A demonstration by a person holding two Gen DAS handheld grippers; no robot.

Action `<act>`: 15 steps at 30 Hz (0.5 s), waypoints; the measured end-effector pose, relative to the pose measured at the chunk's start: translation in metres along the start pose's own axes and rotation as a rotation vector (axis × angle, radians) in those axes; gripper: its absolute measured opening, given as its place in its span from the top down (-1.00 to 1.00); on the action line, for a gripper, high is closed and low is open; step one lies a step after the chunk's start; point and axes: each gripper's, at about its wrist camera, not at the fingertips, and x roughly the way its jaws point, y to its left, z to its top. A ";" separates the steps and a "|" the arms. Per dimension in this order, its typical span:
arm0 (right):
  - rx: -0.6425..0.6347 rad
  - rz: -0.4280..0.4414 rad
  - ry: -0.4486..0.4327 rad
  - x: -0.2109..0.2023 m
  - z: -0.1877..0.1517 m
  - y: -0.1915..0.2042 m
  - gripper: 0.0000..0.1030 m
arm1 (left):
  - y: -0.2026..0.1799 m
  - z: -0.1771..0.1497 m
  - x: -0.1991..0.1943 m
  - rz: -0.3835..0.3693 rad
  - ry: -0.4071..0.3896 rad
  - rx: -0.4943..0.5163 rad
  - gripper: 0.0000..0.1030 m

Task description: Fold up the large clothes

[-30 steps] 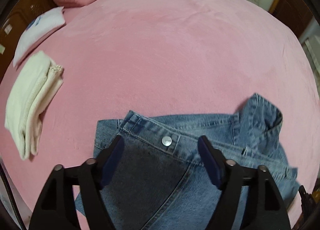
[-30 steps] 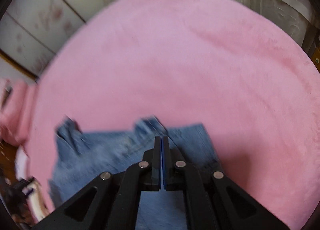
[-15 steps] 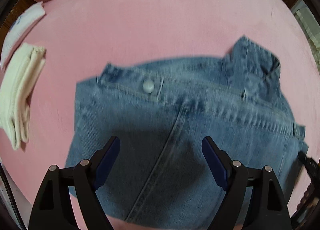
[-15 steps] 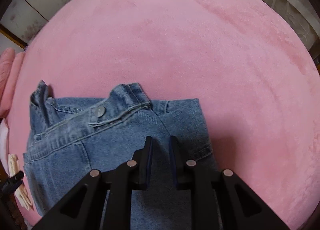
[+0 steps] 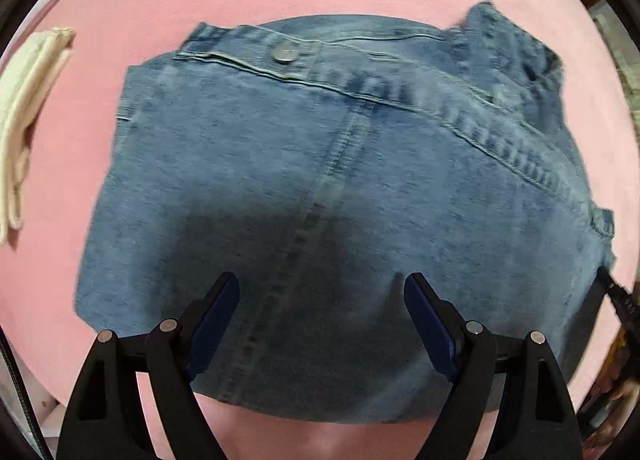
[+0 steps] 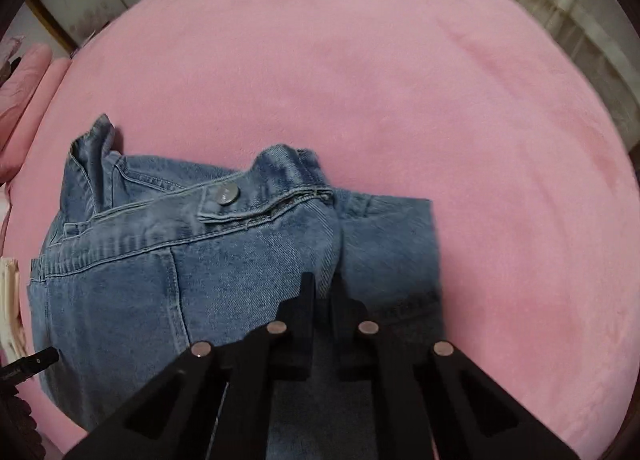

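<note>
Risks first. The left gripper (image 5: 320, 292) hangs wide open above the jeans (image 5: 320, 180), nothing between its pads, w/ a long seam running under the gap. If it shuts here it likely pinches only the top layer, so the fold would split or slide when lifted. The right gripper (image 6: 323, 288) has its jaws all but shut, closing the last bit, tips down at a ridge of denim; whether cloth is really caught between them I can't tell. A pinch that thin could slip, or drag the ridge sideways & wrinkle the stack. Denim is stiff & heavy, so uneven pulls from the two sides would skew the edges. The loose flap sticking up at the far corner of the garment may flop open again.

The jeans: faded blue denim, already folded into a thick, roughly squarish pile, waistband & metal button (image 5: 285, 53) on the far side, lying flat on the pink bed (image 6: 400, 80), toward its near edge. A folded cream cloth (image 5: 28, 108) lies apart, by the bed's left edge.
</note>
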 end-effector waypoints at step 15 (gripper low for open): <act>0.074 0.069 -0.287 -0.072 -0.062 0.044 0.75 | -0.030 -0.081 -0.023 -0.098 -0.109 0.154 -0.44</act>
